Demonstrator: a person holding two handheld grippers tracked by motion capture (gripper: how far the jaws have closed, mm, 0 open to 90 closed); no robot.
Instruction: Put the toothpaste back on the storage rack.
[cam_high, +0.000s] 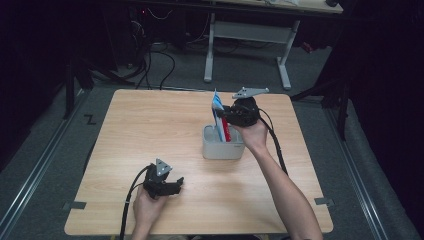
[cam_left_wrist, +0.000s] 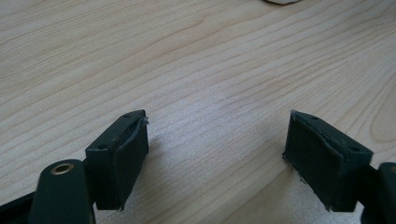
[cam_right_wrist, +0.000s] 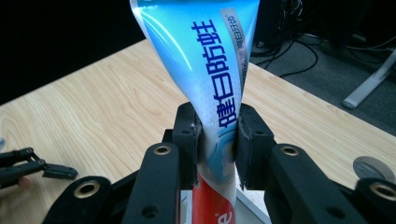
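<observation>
The right gripper (cam_right_wrist: 218, 140) is clamping a toothpaste tube (cam_right_wrist: 205, 65) standing upright, flat crimped end pointing up above the jaws.

The high view looks forward and down over the whole light wooden table (cam_high: 150, 130), while both gripper views sit close above that same tabletop.
</observation>
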